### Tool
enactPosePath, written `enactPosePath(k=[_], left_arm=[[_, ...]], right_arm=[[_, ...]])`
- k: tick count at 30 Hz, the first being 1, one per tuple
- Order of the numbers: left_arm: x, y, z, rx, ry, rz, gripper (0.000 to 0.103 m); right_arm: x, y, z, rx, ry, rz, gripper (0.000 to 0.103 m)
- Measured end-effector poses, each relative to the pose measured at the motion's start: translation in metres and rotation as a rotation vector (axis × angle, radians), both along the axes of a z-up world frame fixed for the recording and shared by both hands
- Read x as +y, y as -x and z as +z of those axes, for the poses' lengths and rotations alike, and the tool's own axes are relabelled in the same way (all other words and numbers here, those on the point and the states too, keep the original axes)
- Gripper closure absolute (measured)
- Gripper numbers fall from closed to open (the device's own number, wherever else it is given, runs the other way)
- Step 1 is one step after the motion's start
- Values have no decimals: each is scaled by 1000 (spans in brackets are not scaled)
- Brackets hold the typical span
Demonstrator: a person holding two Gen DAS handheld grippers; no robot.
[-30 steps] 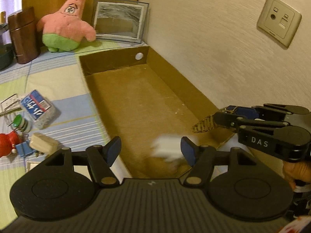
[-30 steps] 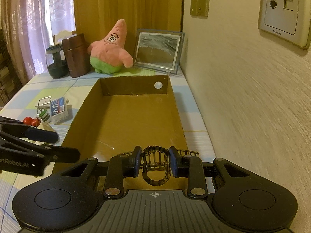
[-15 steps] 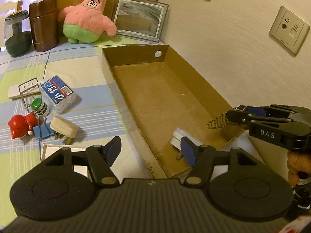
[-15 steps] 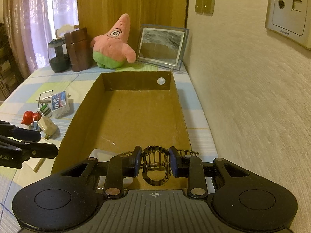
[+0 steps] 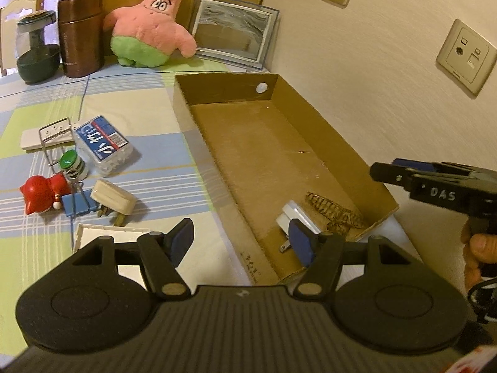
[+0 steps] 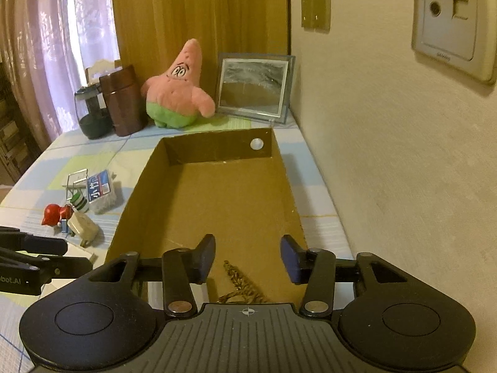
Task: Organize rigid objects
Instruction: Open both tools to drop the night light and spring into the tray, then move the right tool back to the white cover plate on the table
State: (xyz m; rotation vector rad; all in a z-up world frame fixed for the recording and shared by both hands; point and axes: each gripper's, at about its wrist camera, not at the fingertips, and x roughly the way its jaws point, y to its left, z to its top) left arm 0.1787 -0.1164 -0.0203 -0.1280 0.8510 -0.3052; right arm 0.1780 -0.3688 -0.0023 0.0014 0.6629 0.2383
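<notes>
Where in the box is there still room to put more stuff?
The far and middle floor of the cardboard box is bare, from the back wall with the white dot down to the white plug and hair claw. Those two fill the near corner. Outside, the table left of the box is crowded with small things.

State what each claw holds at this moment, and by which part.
Nothing. The right claw has just been opening; the hair clip lies released in the cardboard box. The left claw is open and empty.
</notes>
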Motion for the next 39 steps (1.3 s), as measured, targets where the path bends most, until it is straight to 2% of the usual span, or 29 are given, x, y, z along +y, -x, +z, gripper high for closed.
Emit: enactPosePath(k=[11,23,28,39], left_arm=[[31,23,6,-7,-10,58,40],[82,68,11,-20,-71,143,40],[105,82,12,-27,-104,184,40],[149,96,14,-27,-121,254,35]], right_arm=[[18,32,23,-22,-1,2,54],[74,73,29,-25,-50,74,45],[94,84,26,-15,-72,89,38],[136,101,22,-15,-106,124,21]])
